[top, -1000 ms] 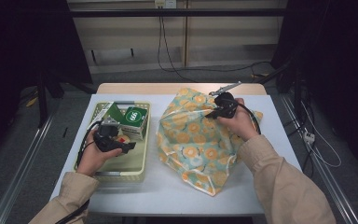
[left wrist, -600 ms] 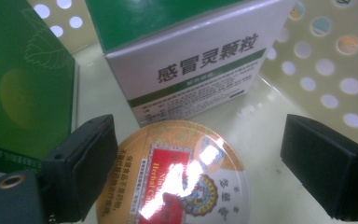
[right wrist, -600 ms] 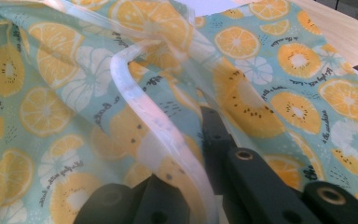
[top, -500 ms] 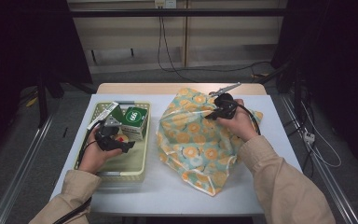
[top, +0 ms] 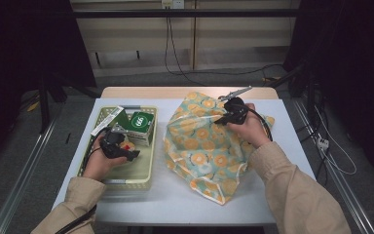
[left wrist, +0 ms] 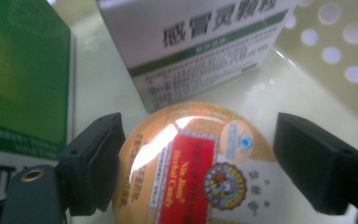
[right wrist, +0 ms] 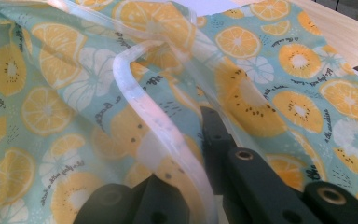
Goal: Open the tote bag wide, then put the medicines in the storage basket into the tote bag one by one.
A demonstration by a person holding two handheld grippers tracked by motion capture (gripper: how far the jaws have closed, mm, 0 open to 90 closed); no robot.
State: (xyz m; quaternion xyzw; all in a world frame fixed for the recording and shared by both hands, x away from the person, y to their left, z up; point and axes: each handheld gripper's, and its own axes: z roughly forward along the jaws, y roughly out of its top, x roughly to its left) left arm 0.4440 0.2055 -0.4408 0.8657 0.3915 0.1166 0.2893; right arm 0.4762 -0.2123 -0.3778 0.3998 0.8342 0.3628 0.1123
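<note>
In the left gripper view a round gold candy tin (left wrist: 186,140) with a red label lies between the jaws of my left gripper (left wrist: 198,163). The jaws have just been closing and the pads stand right at the tin's sides, without clearly pressing. From above, my left gripper (top: 129,154) reaches into the pale yellow basket (top: 126,183), over the tin (top: 122,145). My right gripper (top: 221,120) is shut on the rim of the orange-print bag (top: 204,146). In the right gripper view the bag's clear trim (right wrist: 140,102) runs between the jaws of that gripper (right wrist: 191,154).
A green box (top: 141,122) and a white box with green lettering (top: 107,119) stand at the far end of the basket. In the left gripper view the white box (left wrist: 191,42) is just beyond the tin. The white table (top: 175,195) ends close in front of the person.
The left gripper's jaws have drawn in slightly around the tin. Both hands and the bag keep their places.
</note>
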